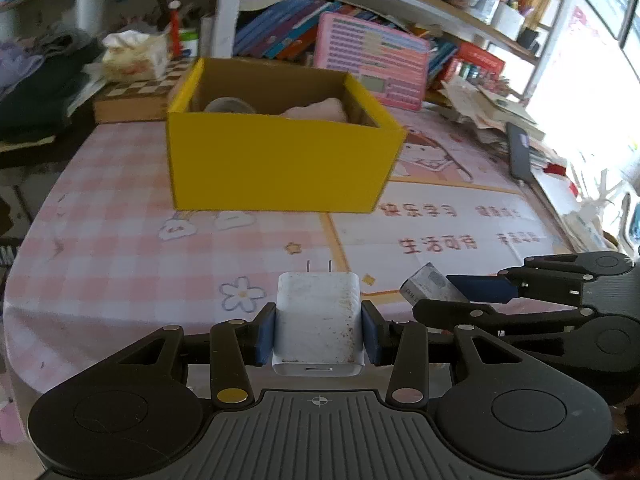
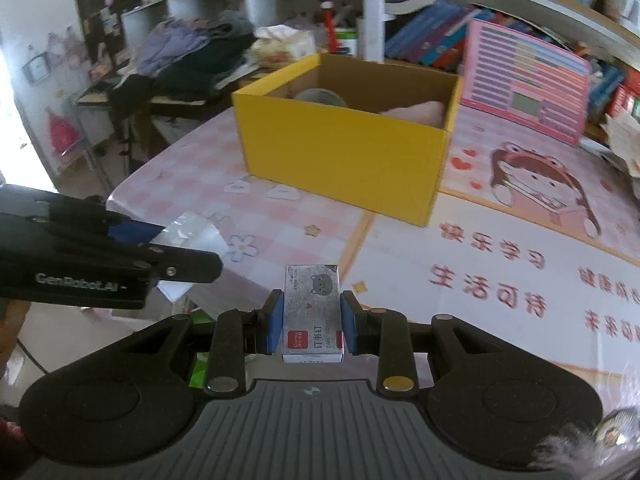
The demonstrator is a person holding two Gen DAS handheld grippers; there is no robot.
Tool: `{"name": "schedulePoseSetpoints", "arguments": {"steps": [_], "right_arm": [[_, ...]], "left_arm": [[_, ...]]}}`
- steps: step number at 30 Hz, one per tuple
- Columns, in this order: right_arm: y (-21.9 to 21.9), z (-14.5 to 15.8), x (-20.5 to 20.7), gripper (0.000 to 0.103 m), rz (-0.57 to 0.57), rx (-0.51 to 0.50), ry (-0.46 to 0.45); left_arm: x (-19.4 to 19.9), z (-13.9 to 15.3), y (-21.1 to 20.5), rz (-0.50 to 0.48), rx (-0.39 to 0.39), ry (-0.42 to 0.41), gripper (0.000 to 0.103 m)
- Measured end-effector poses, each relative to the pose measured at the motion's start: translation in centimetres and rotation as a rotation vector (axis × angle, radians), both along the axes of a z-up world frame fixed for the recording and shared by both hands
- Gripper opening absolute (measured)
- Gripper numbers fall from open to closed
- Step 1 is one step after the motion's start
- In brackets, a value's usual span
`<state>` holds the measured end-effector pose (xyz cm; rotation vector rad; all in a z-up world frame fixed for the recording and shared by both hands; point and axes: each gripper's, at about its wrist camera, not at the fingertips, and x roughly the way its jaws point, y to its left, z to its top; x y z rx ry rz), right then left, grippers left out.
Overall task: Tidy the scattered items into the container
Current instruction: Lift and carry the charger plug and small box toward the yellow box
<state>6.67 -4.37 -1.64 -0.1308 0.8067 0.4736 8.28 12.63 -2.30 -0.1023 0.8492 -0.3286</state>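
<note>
Cluttered shelves of books and boxes behind, pink checked cartoon mat [image 1: 120,208] over the table below

Left gripper [image 1: 319,328]: blue pads [image 1: 266,334] pressed flat on both sides of a scuffed white plug charger [image 1: 318,320], firmly clamped, two prongs pointing forward toward the box, port end facing the camera. Carried above the mat's near edge, clear of the surface as far as can be judged

Right gripper [image 2: 312,322]: blue pads [image 2: 276,322] clamped on the long sides of a small staple box [image 2: 313,312], grey cat print on top, red label and white end toward the camera. Held lengthwise along the fingers, above the near part of the mat

Both grippers side by side, close together; each showing at the edge of the other's view, right one [image 1: 440,294] with the staple box [image 1: 430,286] poking out, left one [image 2: 188,248] with the pale charger [image 2: 192,236] between its jaws

Farther out: open yellow cardboard box [image 1: 280,168] standing on the mat, well ahead of both grippers, brown inside. Within it a round greyish rim [image 1: 230,105] toward the left and a soft pink lump [image 1: 320,110] toward the right, only partly seen over the front wall

Beyond the box: pink toy keyboard panel [image 1: 372,60] leaning against the books, tissue pack [image 1: 136,54] and piled dark clothes [image 1: 44,76] off to the left
</note>
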Motion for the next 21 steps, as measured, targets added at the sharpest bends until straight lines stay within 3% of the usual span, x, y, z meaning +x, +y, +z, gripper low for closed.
{"name": "schedulePoseSetpoints", "arguments": {"steps": [10, 21], "right_arm": [[2.1, 0.7, 3.4, 0.028, 0.114, 0.003, -0.075], [0.2, 5.1, 13.5, 0.028, 0.080, 0.077, -0.189]], "left_arm": [[2.4, 0.9, 2.3, 0.125, -0.006, -0.036, 0.041], [10.2, 5.5, 1.1, 0.149, 0.018, -0.200, 0.041]]}}
